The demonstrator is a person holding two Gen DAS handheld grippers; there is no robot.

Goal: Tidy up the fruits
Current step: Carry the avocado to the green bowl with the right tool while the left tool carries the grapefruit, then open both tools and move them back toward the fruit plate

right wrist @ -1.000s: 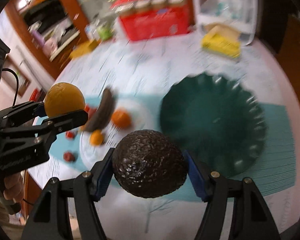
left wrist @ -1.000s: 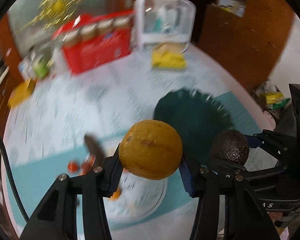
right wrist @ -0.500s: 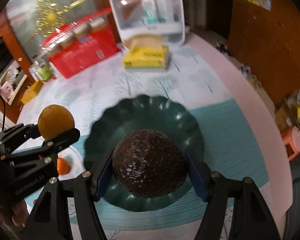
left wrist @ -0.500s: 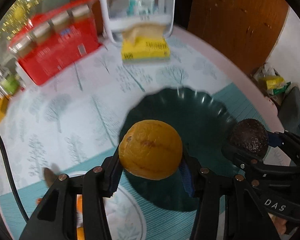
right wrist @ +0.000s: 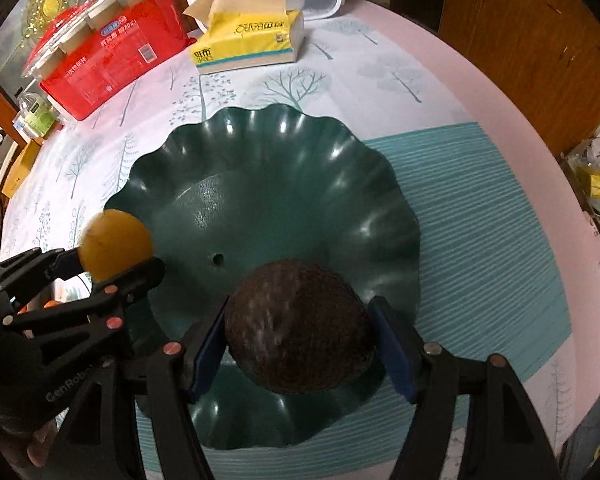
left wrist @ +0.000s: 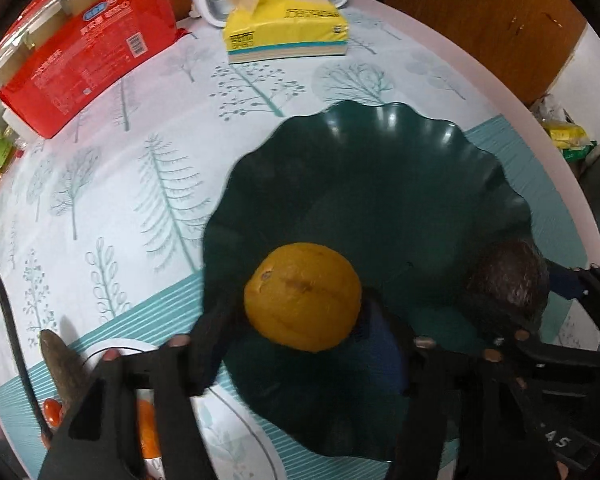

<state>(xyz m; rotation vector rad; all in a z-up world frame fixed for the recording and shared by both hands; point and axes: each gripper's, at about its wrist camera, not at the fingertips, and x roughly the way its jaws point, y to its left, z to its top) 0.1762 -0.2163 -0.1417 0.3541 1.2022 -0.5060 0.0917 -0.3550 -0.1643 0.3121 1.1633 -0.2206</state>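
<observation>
While both fruits hang over the green bowl [right wrist: 284, 148], neither rests in it yet. The orange [left wrist: 302, 296] sits between the pads of the left gripper [left wrist: 300, 320], over the bowl's near-left part. Those jaws have just been opening, and in the left wrist view a gap shows between the fruit and the right-hand blue pad, so the fruit looks released or nearly so; from the right wrist view I cannot tell whether the other pad touches it. The avocado [right wrist: 298, 326] lies between the blue pads of the right gripper [right wrist: 300, 340], over the bowl's near-right part. Its left side meets the left pad, while a narrow gap seems to show at the right pad, so whether that grip has let go I cannot tell. Both fruits look roundish end-on, with no clear long axis.

The relation that matters is straight down: each fruit lies directly ahead of its jaws, with the bowl's floor beneath, so letting go fully should drop each inside the scalloped rim. The two grippers stand side by side, apart, the left one nearer the rim.

Outward on the tree-printed tablecloth [left wrist: 112, 184] lies a white plate [left wrist: 228, 432] with more small orange fruits at the bowl's left. Farther back sit a yellow tissue pack [right wrist: 248, 36] with print too small to read surely, a red package [right wrist: 112, 56] with unreadable script, and a clear white container. The left gripper's body reads "GenRobot" only in part.
</observation>
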